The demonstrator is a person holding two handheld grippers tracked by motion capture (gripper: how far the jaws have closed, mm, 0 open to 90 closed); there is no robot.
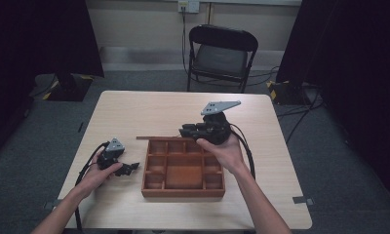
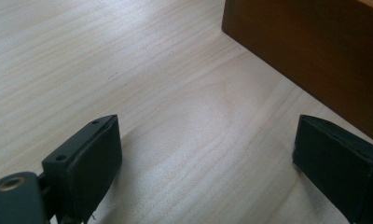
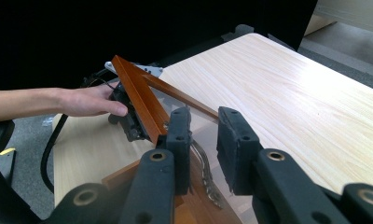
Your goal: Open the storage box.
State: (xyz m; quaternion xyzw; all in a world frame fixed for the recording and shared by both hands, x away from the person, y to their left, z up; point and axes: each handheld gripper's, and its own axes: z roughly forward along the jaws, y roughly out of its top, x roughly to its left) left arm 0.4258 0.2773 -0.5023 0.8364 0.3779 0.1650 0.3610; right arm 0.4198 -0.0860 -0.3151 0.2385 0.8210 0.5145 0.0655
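Note:
A brown wooden box (image 1: 183, 192) with several empty compartments sits at the middle of the table. Its lid (image 1: 159, 138), a wooden frame around a clear pane (image 3: 142, 100), is raised at the box's far edge. My right gripper (image 1: 188, 130) is at the box's back rim with its jaws close together on the lid's frame (image 3: 201, 140). My left gripper (image 1: 127, 169) rests on the table just left of the box, open with nothing between its jaws (image 2: 203, 158). The box's side wall (image 2: 315, 51) is beside its right jaw.
The light wooden table (image 1: 134, 107) has free room behind and on both sides of the box. A black folding chair (image 1: 222, 53) stands beyond the far edge. Cables trail from both grippers across the table.

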